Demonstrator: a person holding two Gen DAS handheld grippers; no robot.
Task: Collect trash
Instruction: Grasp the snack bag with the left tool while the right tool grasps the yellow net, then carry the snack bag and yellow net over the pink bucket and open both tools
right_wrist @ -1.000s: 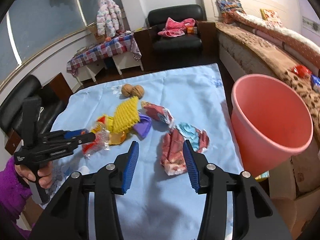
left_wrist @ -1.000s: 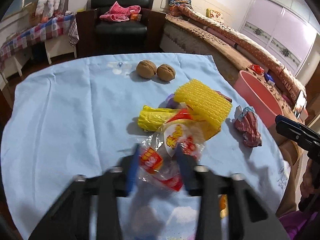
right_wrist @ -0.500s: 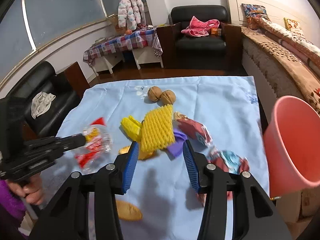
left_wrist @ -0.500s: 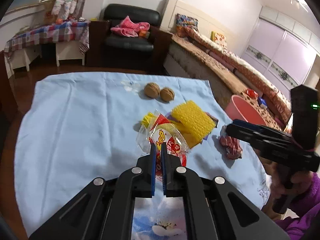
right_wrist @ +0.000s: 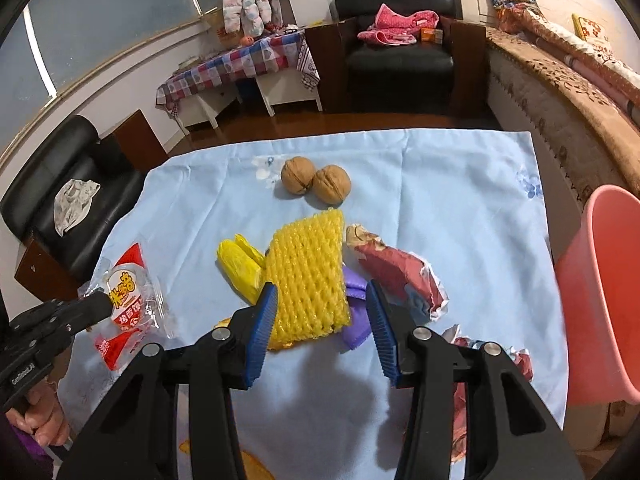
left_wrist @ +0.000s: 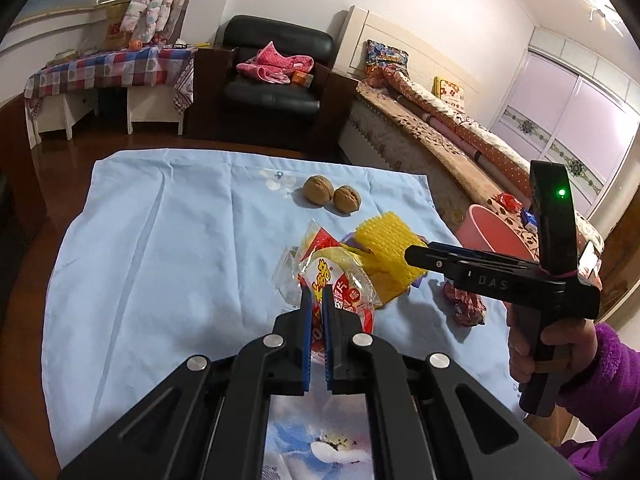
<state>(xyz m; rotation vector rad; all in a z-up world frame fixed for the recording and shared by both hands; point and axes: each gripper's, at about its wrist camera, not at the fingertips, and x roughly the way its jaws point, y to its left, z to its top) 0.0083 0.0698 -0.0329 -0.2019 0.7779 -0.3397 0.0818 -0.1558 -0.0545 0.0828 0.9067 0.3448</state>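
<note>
Blue tablecloth (right_wrist: 460, 208), two walnuts (right_wrist: 315, 178), black armchair (right_wrist: 394, 46), pink bin (right_wrist: 600, 300)

The left tool (left_wrist: 316, 300) is pinched closed; the right tool (right_wrist: 322, 316), angled downward, has its jaws parted.

Two walnuts (right_wrist: 315, 181) touch on the blue cloth (right_wrist: 440, 184); behind, a black armchair (right_wrist: 396, 46).

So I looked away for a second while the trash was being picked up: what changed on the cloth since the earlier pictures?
The left gripper closed on the clear red-printed wrapper and lifted it off the pile, toward the left in the right wrist view. The right gripper, still open and empty, swung from the crumpled red wrapper to over the yellow foam net. The walnuts, net and pink bin stayed put.
</note>
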